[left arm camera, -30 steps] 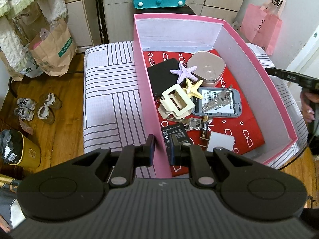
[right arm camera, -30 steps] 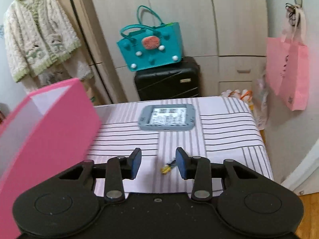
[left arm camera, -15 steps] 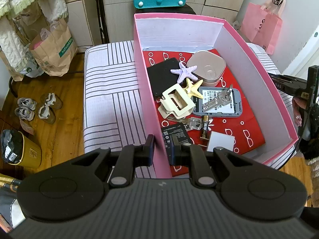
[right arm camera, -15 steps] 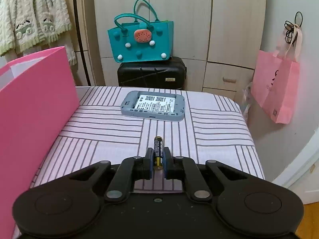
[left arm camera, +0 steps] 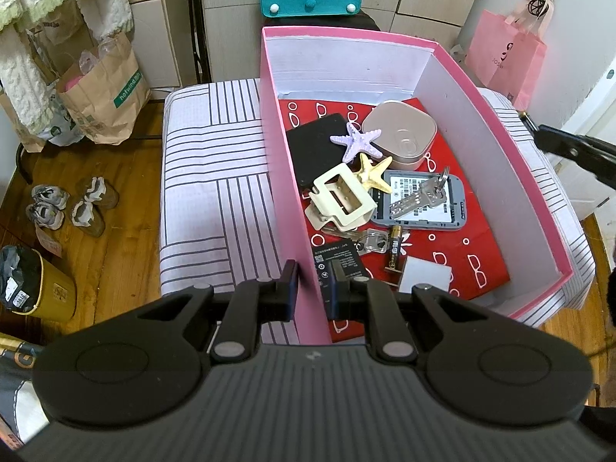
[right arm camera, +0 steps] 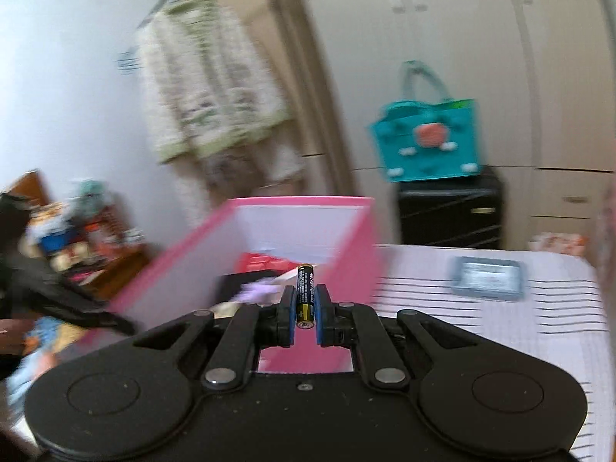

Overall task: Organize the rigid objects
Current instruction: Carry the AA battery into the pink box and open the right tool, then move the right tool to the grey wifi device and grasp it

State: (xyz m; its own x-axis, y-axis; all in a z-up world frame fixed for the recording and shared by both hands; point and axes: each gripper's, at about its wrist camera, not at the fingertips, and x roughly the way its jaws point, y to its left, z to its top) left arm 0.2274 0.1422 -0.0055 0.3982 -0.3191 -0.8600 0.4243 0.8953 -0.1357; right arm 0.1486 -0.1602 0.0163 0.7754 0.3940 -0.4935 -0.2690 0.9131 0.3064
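The right gripper, its jaws just closed on the battery, has lifted it off the striped table toward the pink box; the left gripper stays clamped on the box's near-left wall; dropping it in comes next.

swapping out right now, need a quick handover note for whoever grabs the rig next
Left gripper: shut on the near wall of the pink box, steadying it.
Right gripper: shut on a battery, raised and aimed at the box.
Done: box already holds starfish, keys, a hair clip, a grey device, another battery.
Left: drop this battery in, then fetch the grey device on the striped cushion.
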